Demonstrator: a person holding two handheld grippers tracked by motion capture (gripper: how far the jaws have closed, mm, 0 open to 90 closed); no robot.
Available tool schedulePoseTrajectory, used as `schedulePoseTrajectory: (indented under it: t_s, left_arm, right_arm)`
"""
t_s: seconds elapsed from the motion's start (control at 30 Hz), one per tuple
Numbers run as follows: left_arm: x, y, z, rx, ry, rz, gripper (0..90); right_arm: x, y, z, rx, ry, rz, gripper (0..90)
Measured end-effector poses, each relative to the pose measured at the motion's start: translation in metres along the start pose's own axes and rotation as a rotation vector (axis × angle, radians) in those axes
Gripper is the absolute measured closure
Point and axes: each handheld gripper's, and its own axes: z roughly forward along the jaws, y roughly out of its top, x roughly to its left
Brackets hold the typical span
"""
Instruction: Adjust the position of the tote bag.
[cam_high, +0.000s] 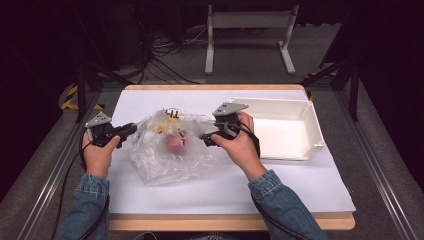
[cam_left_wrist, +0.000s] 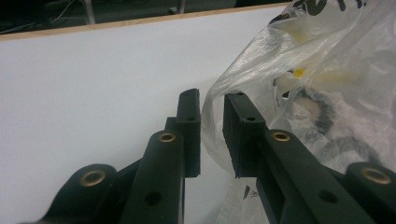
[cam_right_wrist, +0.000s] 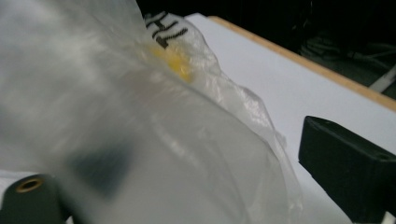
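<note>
We hold a gripper in each hand, both forearms in denim sleeves coming up from the near edge. Our left gripper (cam_high: 131, 128) lies nearly level, pointing right, its fingers (cam_left_wrist: 189, 133) drawn close with a narrow gap, a fold of thin plastic film pinched between them. Our right gripper (cam_high: 206, 138) points left and slightly down, the right hand (cam_high: 241, 145) wrapped over its body; its fingers (cam_right_wrist: 345, 170) stand wide apart, pressing on nothing.

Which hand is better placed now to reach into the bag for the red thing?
Right, probably. The right gripper stands open beside the red thing, while the left gripper pinches the edge of the bag, so it looks occupied.
</note>
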Motion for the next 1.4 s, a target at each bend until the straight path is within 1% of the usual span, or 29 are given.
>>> schedulePoseTrajectory:
  t_s: [0.1, 0.17, 0.2, 0.23, 0.3, 0.33, 0.47, 0.57, 0.6, 0.73, 0.83, 0.9, 1.03, 1.13, 1.2, 1.23, 1.33, 1.37, 1.4]
  left_arm:
    - [-0.001, 0.000, 0.001, -0.005, -0.004, -0.005, 78.3]
    - [-0.001, 0.000, 0.002, 0.001, -0.002, -0.007, 78.5]
    - [-0.001, 0.000, 0.002, 0.001, -0.002, -0.007, 78.7]
    - [-0.001, 0.000, 0.002, 0.006, -0.003, -0.005, 78.7]
    - [0.000, -0.001, 0.004, 0.013, 0.000, -0.008, 79.2]
    - [0.000, -0.001, 0.004, 0.013, 0.000, -0.008, 79.4]
    - [0.001, -0.002, 0.005, 0.018, 0.012, -0.017, 79.9]
    - [0.003, -0.004, 0.006, 0.031, 0.020, -0.021, 80.1]
    - [0.003, -0.004, 0.006, 0.031, 0.018, -0.026, 80.1]
    - [0.002, -0.003, 0.008, 0.033, 0.023, -0.035, 80.2]
    - [0.003, -0.003, 0.009, 0.040, 0.033, -0.029, 80.1]
    - [0.003, -0.004, 0.011, 0.046, 0.037, -0.044, 80.1]
    - [0.003, -0.004, 0.012, 0.044, 0.036, -0.045, 80.0]
    - [0.001, -0.002, 0.013, 0.043, 0.030, -0.037, 79.9]
    - [0.000, -0.001, 0.013, 0.042, 0.026, -0.024, 79.7]
    - [-0.001, -0.001, 0.013, 0.041, 0.024, -0.021, 79.6]
    - [-0.002, 0.000, 0.013, 0.042, 0.020, -0.015, 79.4]
    - [-0.004, 0.001, 0.013, 0.039, 0.019, -0.023, 79.4]
    - [-0.004, 0.001, 0.013, 0.038, 0.018, -0.022, 79.4]
  right_arm:
    - [0.001, 0.004, -0.014, -0.058, 0.003, -0.012, 7.4]
    - [0.002, 0.007, -0.025, -0.090, 0.004, -0.018, 7.3]
    - [0.002, 0.008, -0.030, -0.102, 0.005, -0.023, 7.3]
    - [0.002, 0.008, -0.030, -0.102, 0.005, -0.023, 7.3]
    - [0.005, 0.012, -0.045, -0.131, 0.009, -0.037, 6.8]
    - [0.005, 0.012, -0.045, -0.131, 0.009, -0.037, 6.8]
    - [0.009, 0.014, -0.060, -0.157, 0.014, -0.048, 5.9]
    - [0.013, 0.013, -0.070, -0.167, 0.024, -0.048, 5.4]
    - [0.016, 0.013, -0.074, -0.166, 0.034, -0.050, 5.3]
    - [0.027, 0.010, -0.082, -0.154, 0.043, -0.067, 7.2]
    - [0.037, 0.011, -0.086, -0.163, 0.060, -0.077, 7.5]
    - [0.042, 0.012, -0.088, -0.175, 0.064, -0.083, 7.5]
    - [0.054, 0.014, -0.088, -0.196, 0.089, -0.100, 9.2]
    - [0.065, 0.016, -0.083, -0.197, 0.130, -0.120, 12.0]
    - [0.072, 0.016, -0.076, -0.186, 0.161, -0.131, 15.3]
    - [0.076, 0.016, -0.069, -0.168, 0.187, -0.139, 15.9]
    - [0.085, 0.015, -0.053, -0.136, 0.224, -0.146, 16.1]
    - [0.088, 0.014, -0.047, -0.124, 0.233, -0.149, 16.1]
    - [0.091, 0.013, -0.041, -0.114, 0.245, -0.153, 16.1]
